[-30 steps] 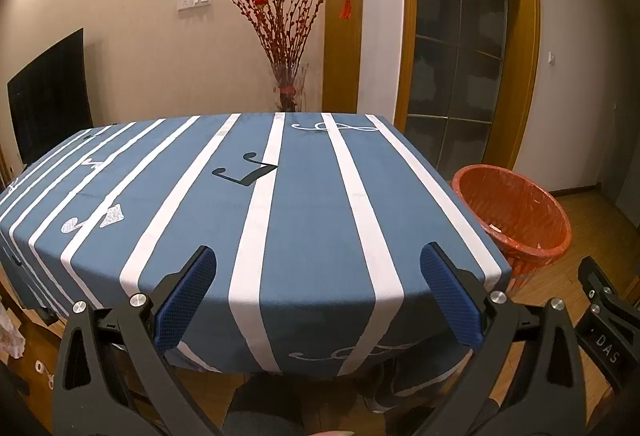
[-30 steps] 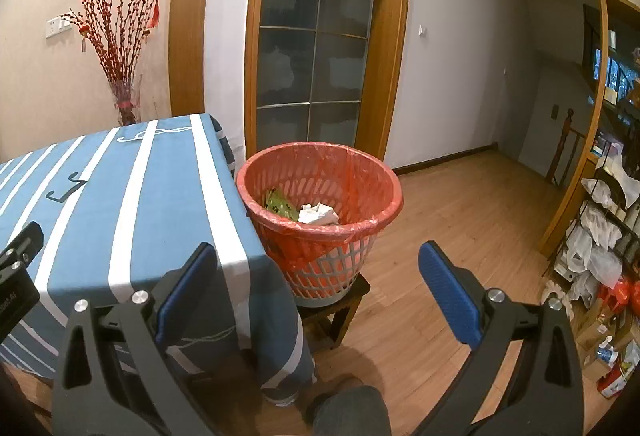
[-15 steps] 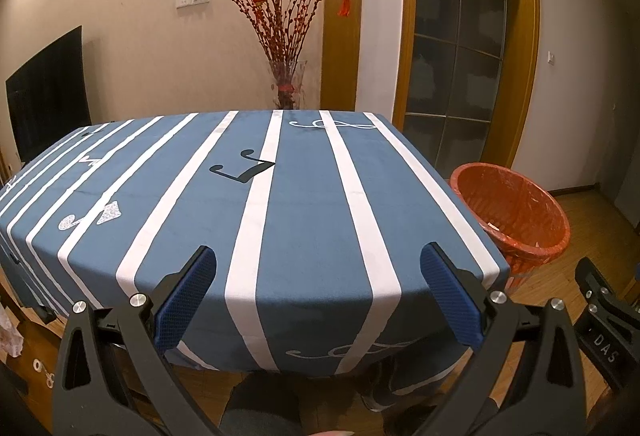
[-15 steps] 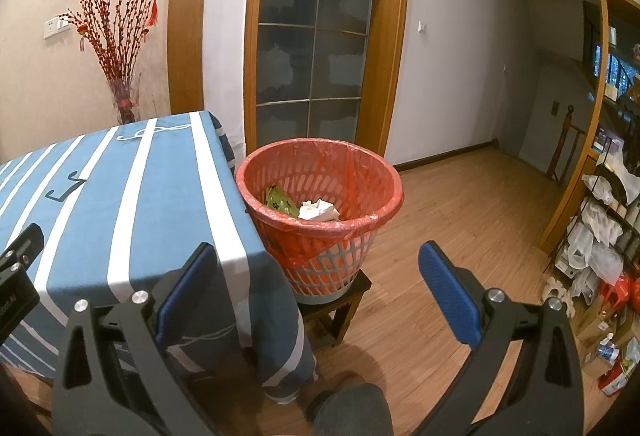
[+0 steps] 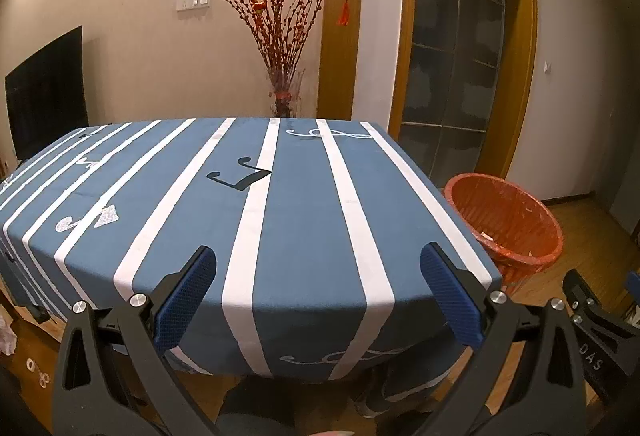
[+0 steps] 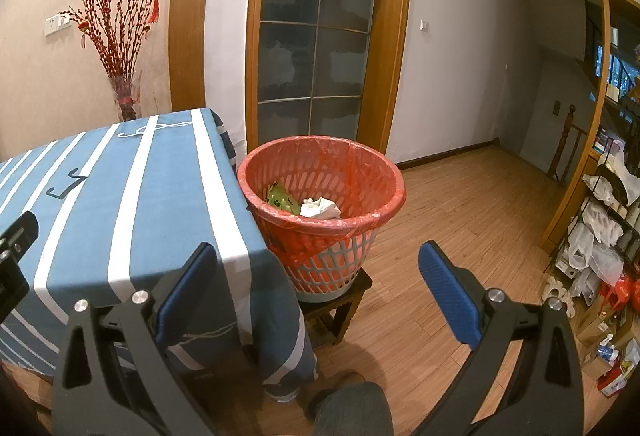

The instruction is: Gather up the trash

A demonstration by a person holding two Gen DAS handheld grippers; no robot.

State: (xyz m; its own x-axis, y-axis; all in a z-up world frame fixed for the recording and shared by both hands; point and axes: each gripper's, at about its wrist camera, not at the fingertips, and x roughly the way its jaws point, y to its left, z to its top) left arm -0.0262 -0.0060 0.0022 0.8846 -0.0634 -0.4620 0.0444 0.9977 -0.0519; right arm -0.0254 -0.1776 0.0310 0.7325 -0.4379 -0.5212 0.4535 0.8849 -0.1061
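Observation:
A red-lined waste basket (image 6: pixel 320 196) stands on a low wooden stool (image 6: pixel 340 300) just right of the table; it holds a green wrapper (image 6: pixel 282 198) and crumpled white paper (image 6: pixel 320 207). In the left wrist view the waste basket (image 5: pixel 508 220) shows beyond the table's right edge. My left gripper (image 5: pixel 318 288) is open over the near edge of the blue-and-white striped tablecloth (image 5: pixel 304 204), nothing between its fingers. My right gripper (image 6: pixel 318 288) is open too, held in front of the basket and a little short of it, empty.
A vase of red branches (image 5: pixel 286 48) stands behind the table against the wall. A dark TV screen (image 5: pixel 44 88) hangs at far left. A shelf with bags and boxes (image 6: pixel 600 236) fills the right side. The person's knee (image 6: pixel 352 412) shows below. Wooden floor (image 6: pixel 460 204) lies beyond the basket.
Both views have shifted slightly: the table and basket sit a little lower and closer in frame. Both grippers stay open and empty.

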